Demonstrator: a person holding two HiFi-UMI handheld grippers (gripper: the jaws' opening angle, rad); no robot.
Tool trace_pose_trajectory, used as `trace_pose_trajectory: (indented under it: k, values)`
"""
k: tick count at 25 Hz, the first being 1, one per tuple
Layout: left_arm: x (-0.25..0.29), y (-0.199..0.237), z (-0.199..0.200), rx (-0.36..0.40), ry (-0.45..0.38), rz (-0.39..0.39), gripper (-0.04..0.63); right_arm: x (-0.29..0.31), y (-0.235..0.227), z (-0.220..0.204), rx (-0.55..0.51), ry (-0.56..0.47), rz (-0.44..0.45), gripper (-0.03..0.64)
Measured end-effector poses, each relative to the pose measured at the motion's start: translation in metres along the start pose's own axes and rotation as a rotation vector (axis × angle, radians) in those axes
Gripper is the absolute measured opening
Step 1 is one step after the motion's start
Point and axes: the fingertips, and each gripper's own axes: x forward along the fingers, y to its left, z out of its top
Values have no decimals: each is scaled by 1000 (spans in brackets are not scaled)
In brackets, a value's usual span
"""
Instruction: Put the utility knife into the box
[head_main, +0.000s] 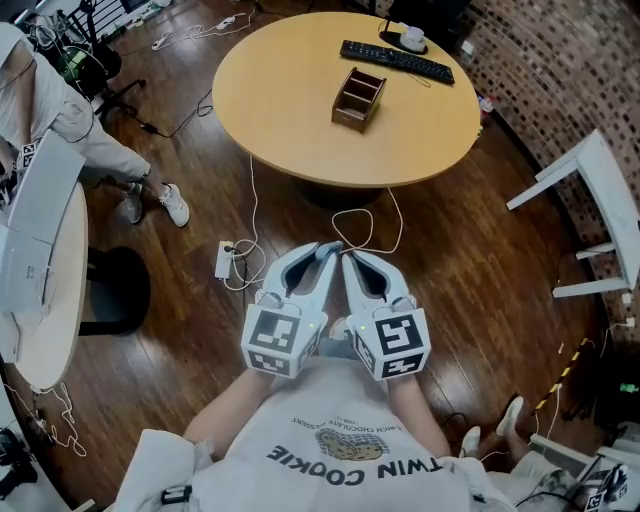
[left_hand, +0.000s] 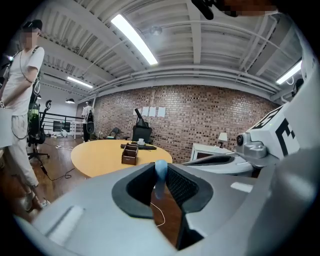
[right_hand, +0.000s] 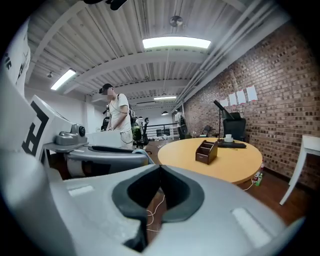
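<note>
The brown wooden box (head_main: 358, 98) stands on the round tan table (head_main: 290, 110), ahead of me; it also shows far off in the left gripper view, box (left_hand: 130, 153), and in the right gripper view, box (right_hand: 206, 151). My left gripper (head_main: 322, 250) is held close to my chest, shut on a pale blue utility knife (left_hand: 160, 172) that stands upright between its pads. Only the knife's rounded end shows. My right gripper (head_main: 350, 257) is right beside it, its jaws meeting at the tips with nothing between them, right gripper (right_hand: 160, 171). Both point at the table over dark wood floor.
A black keyboard (head_main: 396, 60) and a white cup (head_main: 411, 38) lie at the table's far edge. White cables and a power strip (head_main: 225, 260) lie on the floor between me and the table. A person (head_main: 60, 110) stands at left, a white table (head_main: 600, 200) at right.
</note>
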Motion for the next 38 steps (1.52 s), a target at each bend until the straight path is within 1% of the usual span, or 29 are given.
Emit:
trace_pose_trajectory:
  k: [6,11,16,23,31,35,38]
  values:
    - [54,-5,18,23,-14,38,74,13,-52,10,-9,-3,17,2]
    - [77,-3,26,30,-7,49,74,25,-68,20,-10,-10,38,2]
    - [101,13,25,29,-8,47,74,48,-82,26,-25,-16,32,2]
    - [146,47,20,23,22,-6,74,95,-112,31,-18,-5,-20,2]
    - [206,95,32,39,46,-86,74,159,-143,42,13,27,-86,2]
    - [235,119,39,75,58,-133,74,187,-159,54,21,26,-125,2]
    - [252,134,44,128,63,-183,74,204,-168,60,31,28,-158,2]
